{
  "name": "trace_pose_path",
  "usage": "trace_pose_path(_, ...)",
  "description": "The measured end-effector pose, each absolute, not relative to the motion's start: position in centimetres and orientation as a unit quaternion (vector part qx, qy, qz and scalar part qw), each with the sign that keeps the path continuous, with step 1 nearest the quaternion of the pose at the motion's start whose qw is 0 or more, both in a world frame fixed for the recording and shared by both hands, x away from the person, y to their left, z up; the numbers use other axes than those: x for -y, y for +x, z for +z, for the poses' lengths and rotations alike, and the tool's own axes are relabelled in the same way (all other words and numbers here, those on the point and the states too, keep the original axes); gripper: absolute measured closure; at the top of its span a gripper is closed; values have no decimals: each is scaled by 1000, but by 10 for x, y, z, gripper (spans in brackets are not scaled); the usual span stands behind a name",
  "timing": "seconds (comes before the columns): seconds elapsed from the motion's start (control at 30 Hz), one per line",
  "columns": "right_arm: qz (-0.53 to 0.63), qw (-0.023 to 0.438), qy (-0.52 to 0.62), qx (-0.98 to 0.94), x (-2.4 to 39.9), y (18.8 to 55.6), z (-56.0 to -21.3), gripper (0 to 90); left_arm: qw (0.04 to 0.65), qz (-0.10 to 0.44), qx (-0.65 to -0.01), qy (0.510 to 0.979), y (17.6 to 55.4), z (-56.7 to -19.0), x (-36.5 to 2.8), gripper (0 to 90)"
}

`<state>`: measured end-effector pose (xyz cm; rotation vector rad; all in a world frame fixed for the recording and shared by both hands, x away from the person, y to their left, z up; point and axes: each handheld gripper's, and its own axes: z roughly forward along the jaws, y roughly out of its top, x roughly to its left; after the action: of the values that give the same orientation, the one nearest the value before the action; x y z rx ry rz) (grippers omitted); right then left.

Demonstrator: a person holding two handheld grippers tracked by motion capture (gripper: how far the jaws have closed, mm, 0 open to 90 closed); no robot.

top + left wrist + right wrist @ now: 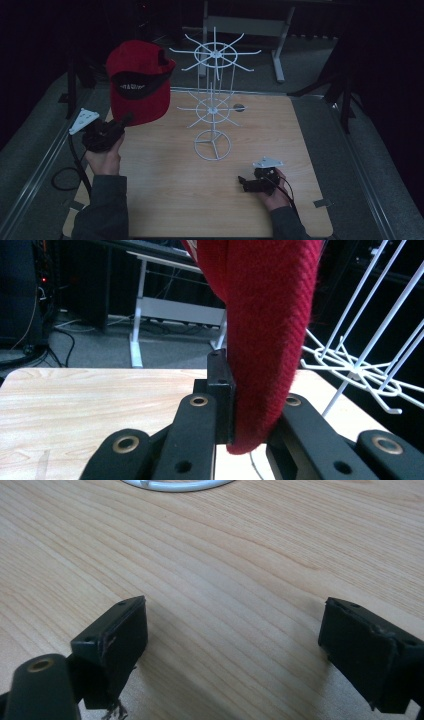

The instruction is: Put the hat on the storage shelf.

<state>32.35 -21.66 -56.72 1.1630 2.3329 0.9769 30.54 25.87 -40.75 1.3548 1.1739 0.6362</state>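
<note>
A red cap (pixel 139 82) with a black band is held up above the table's left side, its brim pointing down. My left gripper (pixel 123 122) is shut on the brim's edge; in the left gripper view the red fabric (pixel 270 340) is pinched between the black jaws. A white wire display rack (pixel 214 95) with two tiers of hooks stands at the table's middle, just right of the cap. My right gripper (pixel 243 182) rests low over the wooden table (pixel 170 200) at the front right, open, with bare wood between its pads (pixel 117 640).
The rack's round wire base (pixel 213 145) sits on the wood, its edge (pixel 175 485) showing at the top of the right gripper view. A small dark hole (pixel 239 107) marks the table near its far edge. A white desk frame (pixel 277 40) stands behind in the dark.
</note>
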Motion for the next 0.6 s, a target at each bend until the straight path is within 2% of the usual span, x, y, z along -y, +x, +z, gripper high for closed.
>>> trace_pose_path(0.6, 345, 179, 410, -825, 217, 324, -567, 121, 598, 270, -492, 573, 307, -393, -256, 855)
